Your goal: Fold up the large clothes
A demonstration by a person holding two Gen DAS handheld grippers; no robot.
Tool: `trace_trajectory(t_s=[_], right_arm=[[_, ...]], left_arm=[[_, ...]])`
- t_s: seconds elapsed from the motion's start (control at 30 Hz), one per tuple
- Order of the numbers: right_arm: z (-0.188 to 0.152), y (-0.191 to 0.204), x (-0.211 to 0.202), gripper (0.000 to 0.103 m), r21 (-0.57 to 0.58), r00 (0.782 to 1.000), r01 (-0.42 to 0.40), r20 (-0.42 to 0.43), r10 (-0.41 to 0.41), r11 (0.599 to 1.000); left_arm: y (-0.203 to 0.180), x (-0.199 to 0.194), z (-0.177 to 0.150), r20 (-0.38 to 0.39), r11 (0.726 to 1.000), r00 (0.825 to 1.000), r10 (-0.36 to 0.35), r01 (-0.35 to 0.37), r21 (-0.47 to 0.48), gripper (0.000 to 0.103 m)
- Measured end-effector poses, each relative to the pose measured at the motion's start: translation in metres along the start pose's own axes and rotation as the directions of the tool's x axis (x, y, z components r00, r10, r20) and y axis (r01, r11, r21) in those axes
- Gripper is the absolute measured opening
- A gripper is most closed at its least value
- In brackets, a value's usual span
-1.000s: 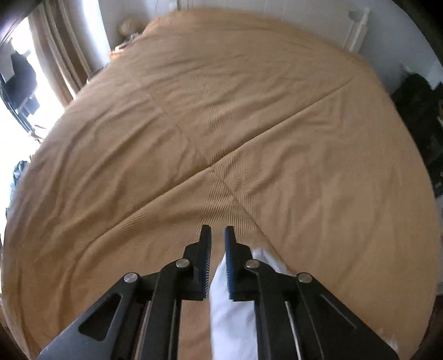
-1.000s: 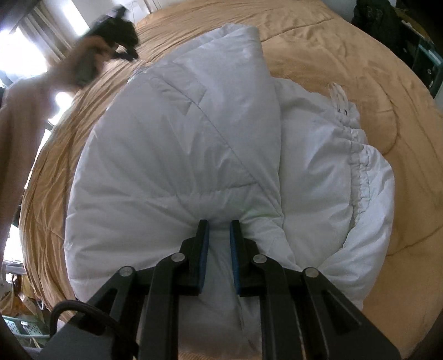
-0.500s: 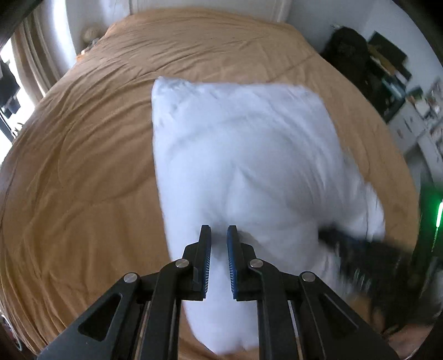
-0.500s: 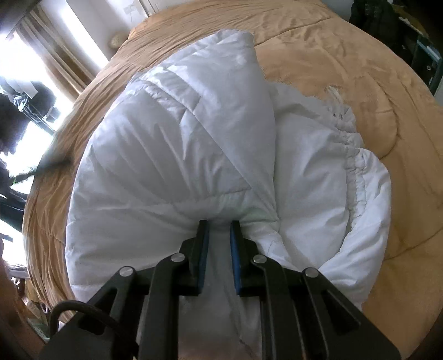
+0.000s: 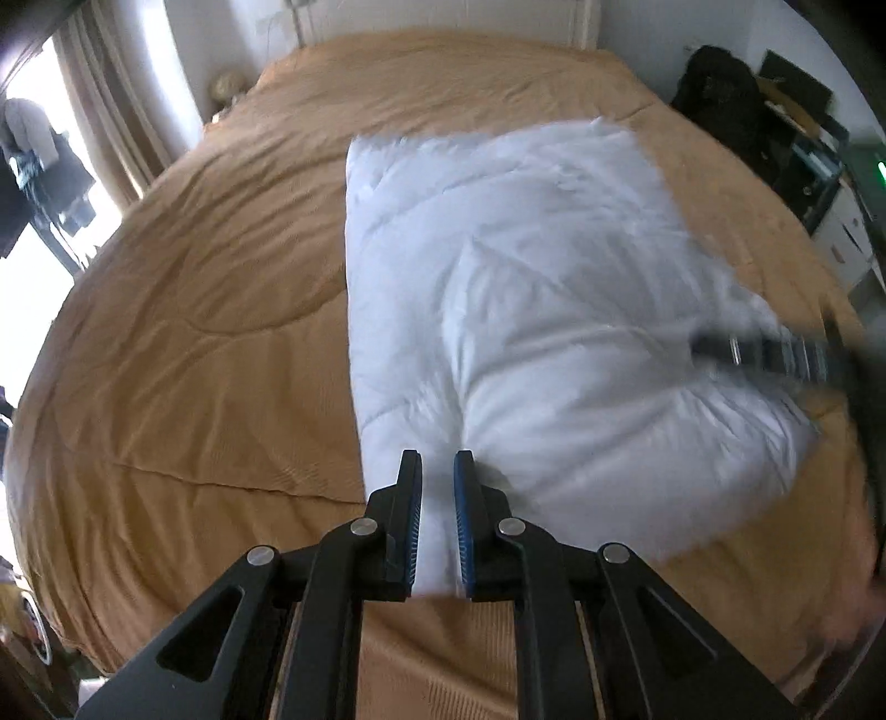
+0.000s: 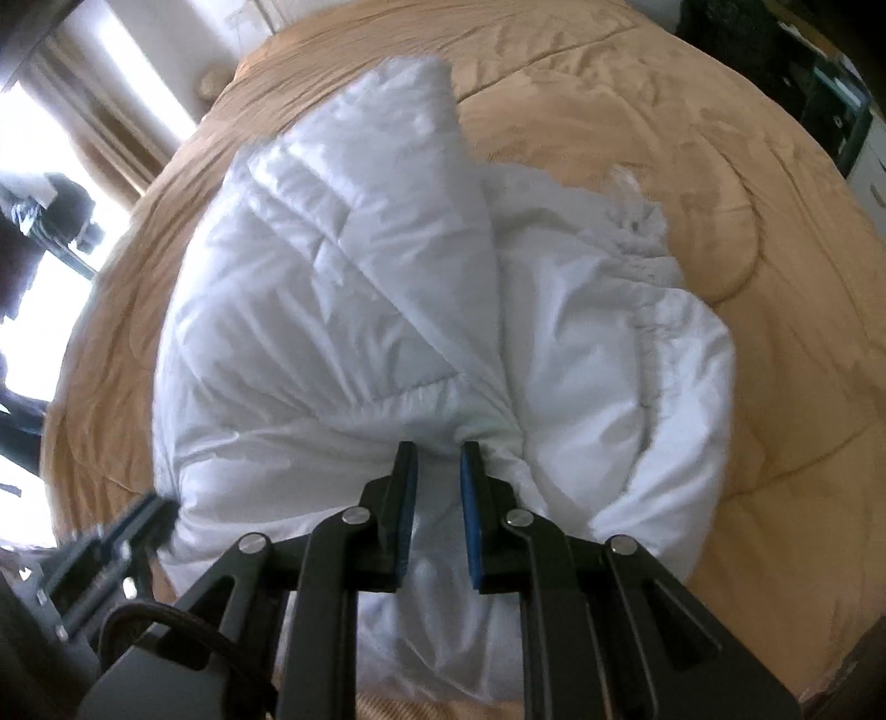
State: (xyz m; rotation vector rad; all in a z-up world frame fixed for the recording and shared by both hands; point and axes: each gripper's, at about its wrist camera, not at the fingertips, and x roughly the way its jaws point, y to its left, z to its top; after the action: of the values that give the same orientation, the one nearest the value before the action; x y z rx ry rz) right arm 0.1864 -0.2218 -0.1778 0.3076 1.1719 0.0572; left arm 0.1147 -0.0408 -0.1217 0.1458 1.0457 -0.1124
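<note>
A puffy white jacket lies folded on the tan quilt of a bed. My left gripper is shut on the jacket's near left edge, with white fabric pinched between its blue pads. In the right wrist view the same jacket bunches toward my right gripper, which is shut on a gathered fold. An elastic hem runs down the jacket's right side. The right gripper shows blurred at the jacket's right edge in the left view. The left gripper shows blurred at lower left in the right view.
The quilt spreads wide around the jacket. Curtains and a bright window stand to the left. A dark bag and shelves stand to the right of the bed, and a white headboard is at the far end.
My left gripper swept sideways across the bed with the jacket's edge in it, from bare quilt to the jacket's near left side. The right gripper lifted slightly, still gripping.
</note>
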Motion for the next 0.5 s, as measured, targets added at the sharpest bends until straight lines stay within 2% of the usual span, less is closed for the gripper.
trace_trajectory(t_s=[0.1, 0.17, 0.2, 0.3, 0.4, 0.43, 0.5], right_arm=[[0.028, 0.006, -0.026, 0.019, -0.036, 0.995, -0.016, 0.096, 0.020, 0.999], [0.050, 0.016, -0.031, 0.026, -0.073, 0.992, -0.036, 0.117, 0.044, 0.997], [0.062, 0.020, -0.027, 0.029, -0.085, 0.992, -0.067, 0.102, 0.076, 0.994], [0.093, 0.034, 0.002, 0.029, -0.101, 0.991, -0.127, 0.024, 0.130, 0.987], [0.110, 0.033, 0.031, 0.027, -0.118, 1.000, 0.003, 0.029, 0.000, 0.993], [0.115, 0.026, 0.042, 0.027, -0.107, 0.997, 0.071, 0.024, -0.069, 0.992], [0.120, 0.009, 0.049, 0.027, -0.068, 0.991, 0.131, 0.018, -0.130, 0.989]], left_arm=[[0.006, -0.001, -0.005, -0.035, 0.999, 0.999, -0.028, 0.026, -0.040, 0.011], [0.016, 0.004, -0.009, -0.068, 0.995, 0.997, -0.046, 0.040, -0.092, 0.011], [0.023, 0.005, -0.011, -0.084, 0.992, 0.995, -0.048, 0.038, -0.123, 0.011], [0.038, 0.005, -0.013, -0.108, 0.982, 0.993, -0.046, 0.026, -0.185, 0.011], [0.050, 0.003, -0.016, -0.120, 0.974, 0.992, -0.047, 0.019, -0.225, 0.011], [0.053, 0.001, -0.016, -0.124, 0.973, 0.991, -0.046, 0.016, -0.232, 0.011], [0.059, -0.002, -0.012, -0.114, 0.969, 0.992, -0.046, 0.016, -0.247, 0.012]])
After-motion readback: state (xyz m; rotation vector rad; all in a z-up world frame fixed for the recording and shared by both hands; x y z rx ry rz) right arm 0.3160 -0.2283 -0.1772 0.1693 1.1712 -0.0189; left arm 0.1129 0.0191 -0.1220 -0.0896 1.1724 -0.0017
